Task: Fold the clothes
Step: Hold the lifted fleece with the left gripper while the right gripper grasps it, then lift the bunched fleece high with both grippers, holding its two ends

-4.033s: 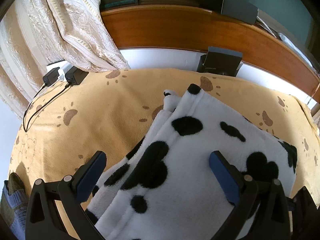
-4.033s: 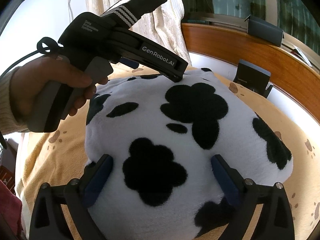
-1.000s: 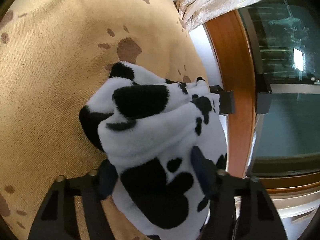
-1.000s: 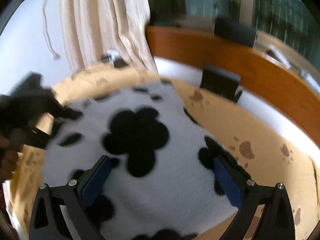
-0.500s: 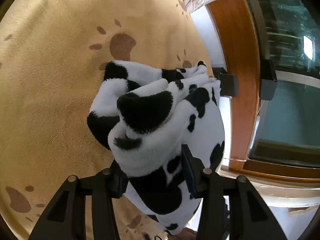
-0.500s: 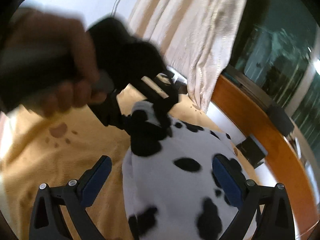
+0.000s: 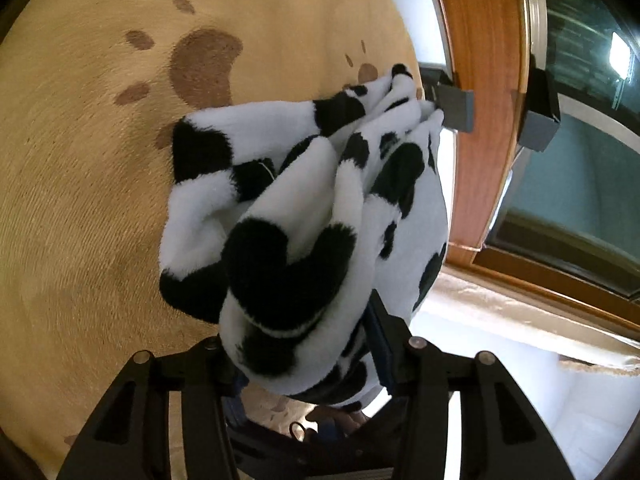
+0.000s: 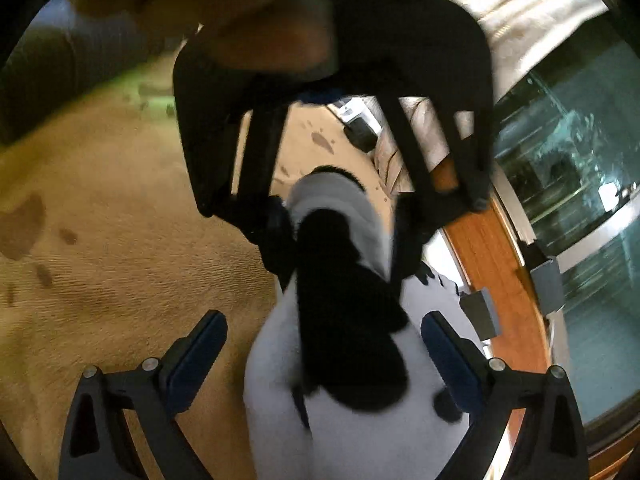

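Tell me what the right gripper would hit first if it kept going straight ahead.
Probably the cow-print fleece lying between its open jaws, then the left gripper clamped on that fleece just beyond; depth is unclear.

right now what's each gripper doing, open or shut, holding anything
Left gripper: shut on the cow-print fleece, lifted off the paw-print blanket.
Right gripper: open, its fingers either side of the fleece, not clamping it.

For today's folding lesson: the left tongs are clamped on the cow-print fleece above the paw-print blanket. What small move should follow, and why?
Probably carry the cow-print fleece across and lay it flat on the paw-print blanket. It is bunched in the left tongs and hangs in loose folds, while the right tongs stand open beside it, gripping nothing.
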### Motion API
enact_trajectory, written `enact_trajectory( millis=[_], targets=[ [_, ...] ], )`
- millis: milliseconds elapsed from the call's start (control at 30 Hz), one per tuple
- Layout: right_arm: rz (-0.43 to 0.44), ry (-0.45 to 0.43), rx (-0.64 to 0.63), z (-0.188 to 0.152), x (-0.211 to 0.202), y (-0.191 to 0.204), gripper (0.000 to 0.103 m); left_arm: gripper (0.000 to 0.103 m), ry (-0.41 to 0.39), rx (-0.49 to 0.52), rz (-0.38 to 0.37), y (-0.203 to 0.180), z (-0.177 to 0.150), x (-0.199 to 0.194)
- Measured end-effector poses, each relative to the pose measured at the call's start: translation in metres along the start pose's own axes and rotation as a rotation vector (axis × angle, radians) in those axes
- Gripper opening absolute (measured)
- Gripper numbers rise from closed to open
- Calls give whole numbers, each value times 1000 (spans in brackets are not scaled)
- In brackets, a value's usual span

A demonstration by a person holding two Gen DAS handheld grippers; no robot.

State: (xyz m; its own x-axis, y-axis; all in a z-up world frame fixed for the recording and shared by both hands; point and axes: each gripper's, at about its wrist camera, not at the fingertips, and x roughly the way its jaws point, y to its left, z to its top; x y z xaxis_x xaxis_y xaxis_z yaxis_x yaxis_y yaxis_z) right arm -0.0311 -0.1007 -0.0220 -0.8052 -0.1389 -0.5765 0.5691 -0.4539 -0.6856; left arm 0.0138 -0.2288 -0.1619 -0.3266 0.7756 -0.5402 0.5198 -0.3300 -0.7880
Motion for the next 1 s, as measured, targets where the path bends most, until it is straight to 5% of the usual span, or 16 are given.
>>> enact_trajectory(
  millis=[233,467,500,567,667,800,1000],
  targets=[
    [-37,62,47,14,26,-4,82,57,44,-14,-16,-1,5,-1],
    [-53,69,54,15,36,-5,80,60,86,-20,-50,-5,7,-5],
    [-45,79,60,16,38,-6,77,62,86,-18,-54,-7,6,-6],
    [-15,108,76,17,43,-11,55,65,83,-15,-63,-9,5,-11],
    [29,131,132,17,42,-26,35,66,52,-7,-115,-12,3,-25],
    [85,135,261,16,30,-62,31,72,-50,38,-182,-21,4,-57],
    [180,107,510,7,7,-124,30,79,-167,68,-163,-20,24,-74]
  ],
)
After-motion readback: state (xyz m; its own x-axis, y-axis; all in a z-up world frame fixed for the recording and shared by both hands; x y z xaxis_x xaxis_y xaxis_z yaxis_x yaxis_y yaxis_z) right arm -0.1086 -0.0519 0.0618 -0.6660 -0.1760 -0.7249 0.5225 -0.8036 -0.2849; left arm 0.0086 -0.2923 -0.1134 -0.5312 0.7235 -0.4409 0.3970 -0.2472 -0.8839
